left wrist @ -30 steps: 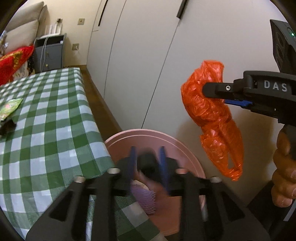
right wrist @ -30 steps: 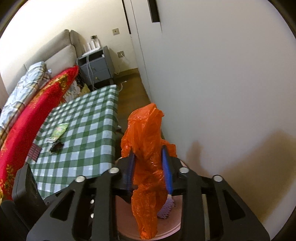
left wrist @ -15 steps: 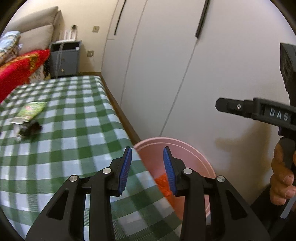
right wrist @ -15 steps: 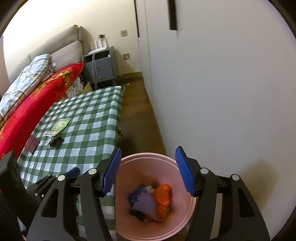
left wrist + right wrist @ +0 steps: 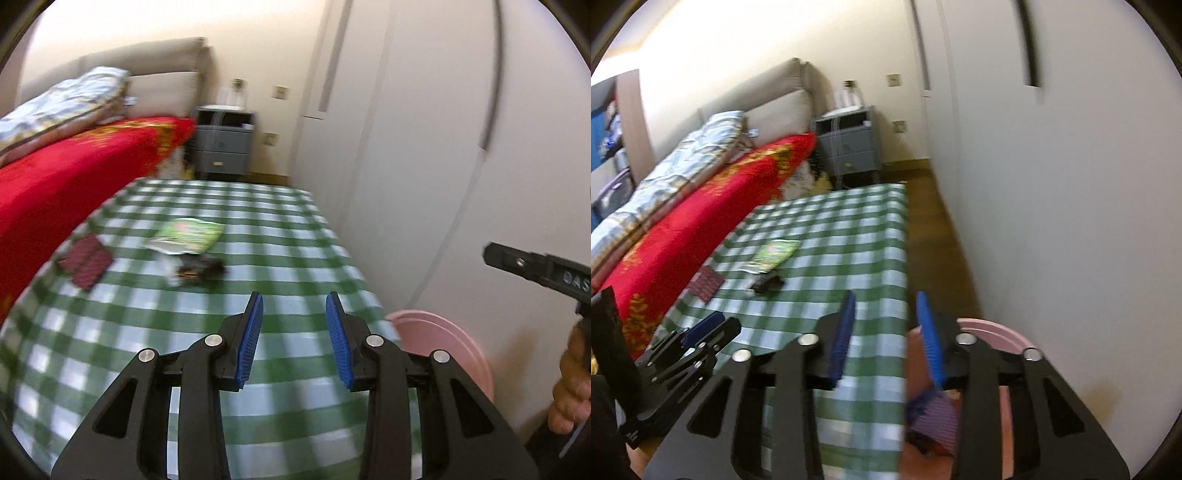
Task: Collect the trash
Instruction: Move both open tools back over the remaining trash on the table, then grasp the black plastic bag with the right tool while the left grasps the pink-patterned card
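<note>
A green checked table (image 5: pixel 258 236) (image 5: pixel 864 236) carries a green snack wrapper (image 5: pixel 188 236) (image 5: pixel 775 253), a dark crumpled wrapper (image 5: pixel 197 269) (image 5: pixel 766 284) and a dark red patterned packet (image 5: pixel 86 262) (image 5: pixel 706 282). A pink bin (image 5: pixel 447 343) (image 5: pixel 997 328) stands on the floor at the table's near right corner, with purple trash (image 5: pixel 934 413) inside. My left gripper (image 5: pixel 294 339) is open and empty above the table's near end. My right gripper (image 5: pixel 886 339) is open and empty over the table edge and bin; one black arm of it (image 5: pixel 535 267) also shows in the left wrist view.
White wardrobe doors (image 5: pixel 424 147) run along the right. A bed with a red blanket (image 5: pixel 74 173) (image 5: pixel 713 206) lies left of the table. A grey nightstand (image 5: pixel 223 142) (image 5: pixel 849 147) stands at the far wall. Wooden floor (image 5: pixel 931 221) separates table and wardrobe.
The right gripper opened and dropped the orange bag into the pink bin. Both grippers then rose and swung left, from the bin towards the table.
</note>
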Available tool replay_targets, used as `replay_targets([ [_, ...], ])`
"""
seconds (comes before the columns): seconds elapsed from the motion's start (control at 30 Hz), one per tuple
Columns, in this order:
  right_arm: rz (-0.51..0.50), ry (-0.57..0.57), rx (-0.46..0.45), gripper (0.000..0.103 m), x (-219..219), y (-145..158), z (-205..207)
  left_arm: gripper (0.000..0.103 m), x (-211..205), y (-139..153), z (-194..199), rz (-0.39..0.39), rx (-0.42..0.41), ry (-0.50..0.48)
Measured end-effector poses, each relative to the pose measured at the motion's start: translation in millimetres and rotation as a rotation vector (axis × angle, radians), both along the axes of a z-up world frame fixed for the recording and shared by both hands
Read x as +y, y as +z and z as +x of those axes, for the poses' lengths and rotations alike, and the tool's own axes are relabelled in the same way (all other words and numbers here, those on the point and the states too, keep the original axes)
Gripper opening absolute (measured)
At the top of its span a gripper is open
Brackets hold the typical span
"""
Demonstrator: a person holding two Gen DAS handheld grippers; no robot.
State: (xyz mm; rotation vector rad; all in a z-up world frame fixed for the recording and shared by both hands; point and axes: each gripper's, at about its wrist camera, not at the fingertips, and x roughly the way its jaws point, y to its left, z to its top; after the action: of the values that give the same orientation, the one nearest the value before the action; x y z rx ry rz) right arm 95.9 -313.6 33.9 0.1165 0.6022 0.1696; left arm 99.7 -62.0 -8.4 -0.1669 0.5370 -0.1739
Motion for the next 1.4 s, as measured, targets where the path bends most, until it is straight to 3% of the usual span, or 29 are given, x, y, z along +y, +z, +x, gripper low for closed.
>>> replay_targets([
  [0.23,0.077,0.081,-0.022,0.026,52.1,-19.0,31.9,0.035,43.0,-2.3,16.3,0.026,-0.009,0.177],
  [0.77,0.227,0.209,0.111,0.03,152.0,-87.9,122.4,0.035,155.3,-23.2,57.5,-0.006,0.068,0.536],
  [0.93,0.257,0.212,0.157,0.041,163.7,-103.9,145.1,0.036,173.3,-29.3,74.3,-0.022,0.097,0.567],
  [1.03,0.259,0.22,0.176,0.048,172.7,-109.2,155.1,0.044,181.5,-37.9,88.0,-0.056,0.136,0.561],
  [1.33,0.217,0.234,0.251,0.048,193.9,-124.3,170.0,0.045,192.9,-50.5,111.4,-0.066,0.203,0.573],
  [1.4,0.21,0.233,0.262,0.044,195.5,-126.1,170.4,0.046,194.6,-51.7,113.9,-0.071,0.211,0.573],
])
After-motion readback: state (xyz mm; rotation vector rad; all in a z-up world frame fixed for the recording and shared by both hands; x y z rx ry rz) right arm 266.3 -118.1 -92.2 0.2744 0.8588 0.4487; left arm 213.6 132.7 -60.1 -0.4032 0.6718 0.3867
